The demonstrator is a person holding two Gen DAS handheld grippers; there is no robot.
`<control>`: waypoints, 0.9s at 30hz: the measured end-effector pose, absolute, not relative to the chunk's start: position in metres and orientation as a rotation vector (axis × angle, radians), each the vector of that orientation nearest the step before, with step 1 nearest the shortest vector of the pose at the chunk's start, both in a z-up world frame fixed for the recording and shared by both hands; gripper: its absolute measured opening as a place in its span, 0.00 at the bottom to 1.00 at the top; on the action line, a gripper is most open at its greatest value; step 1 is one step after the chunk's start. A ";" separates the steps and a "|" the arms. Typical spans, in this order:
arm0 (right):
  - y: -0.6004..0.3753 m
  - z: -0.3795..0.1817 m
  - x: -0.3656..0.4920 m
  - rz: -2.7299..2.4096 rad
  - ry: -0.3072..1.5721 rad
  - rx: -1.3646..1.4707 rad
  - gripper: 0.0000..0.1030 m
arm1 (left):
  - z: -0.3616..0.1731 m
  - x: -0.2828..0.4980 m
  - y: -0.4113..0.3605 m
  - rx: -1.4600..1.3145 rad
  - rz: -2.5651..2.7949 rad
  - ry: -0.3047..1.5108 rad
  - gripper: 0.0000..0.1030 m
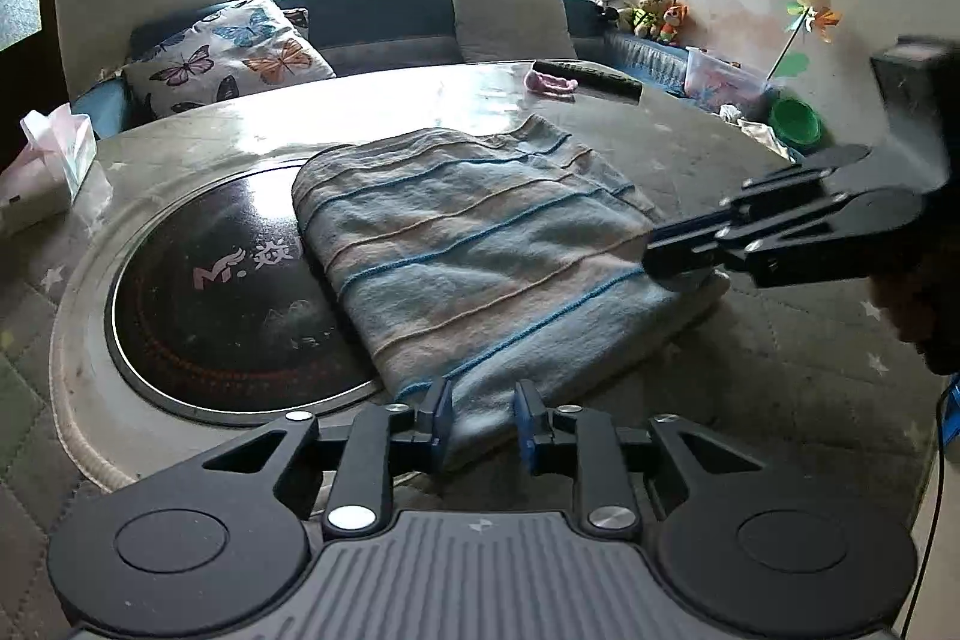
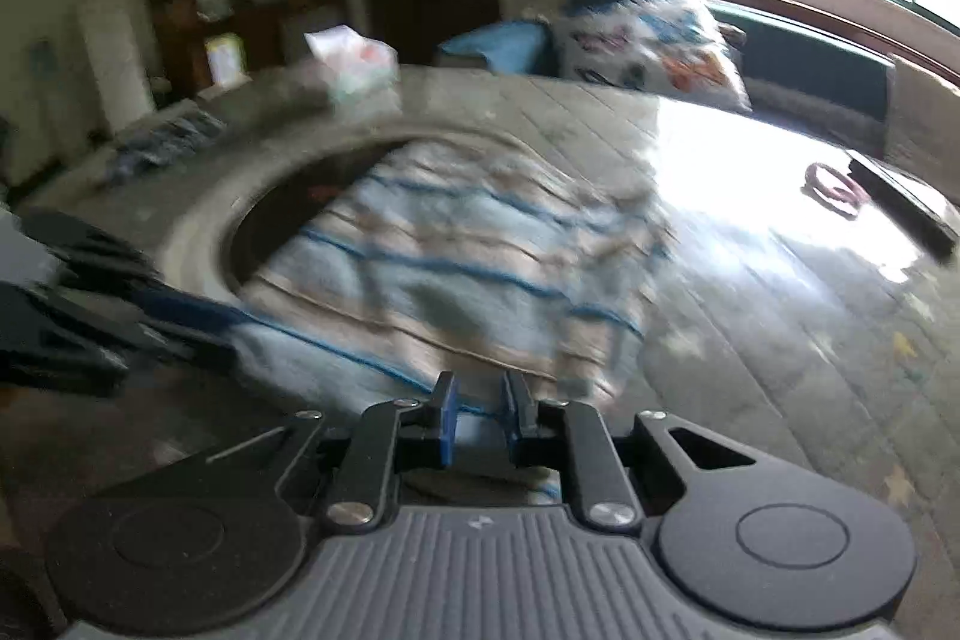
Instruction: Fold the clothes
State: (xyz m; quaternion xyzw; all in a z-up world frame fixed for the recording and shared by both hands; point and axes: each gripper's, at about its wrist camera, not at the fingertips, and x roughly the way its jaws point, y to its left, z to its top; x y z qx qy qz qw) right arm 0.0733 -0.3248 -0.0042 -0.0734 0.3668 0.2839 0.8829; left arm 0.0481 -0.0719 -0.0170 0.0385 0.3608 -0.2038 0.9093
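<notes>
The striped towel lies folded on the counter, partly over the round black cooktop. The left claw sits at the towel's near corner with its 2 fingers spread, cloth between them but not pinched. The right claw is at the towel's other edge, also parted with cloth in the gap, though that view is blurry. A tissue box sits far left.

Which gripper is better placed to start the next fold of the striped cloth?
Probably left. The left gripper has its jaws open astride the near corner of the striped cloth, ready to pinch. The right gripper is also at the cloth's edge, but its view is motion-blurred.
</notes>
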 end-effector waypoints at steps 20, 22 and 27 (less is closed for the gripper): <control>-0.242 0.000 0.143 0.780 0.828 -0.120 0.17 | -0.022 0.084 -0.066 0.030 -0.441 0.756 0.23; -0.234 -0.006 0.154 0.773 0.833 -0.130 0.17 | -0.022 0.084 -0.064 0.020 -0.446 0.757 0.23; -0.239 -0.008 0.189 0.686 0.813 -0.083 0.15 | -0.024 0.085 -0.060 0.002 -0.460 0.760 0.23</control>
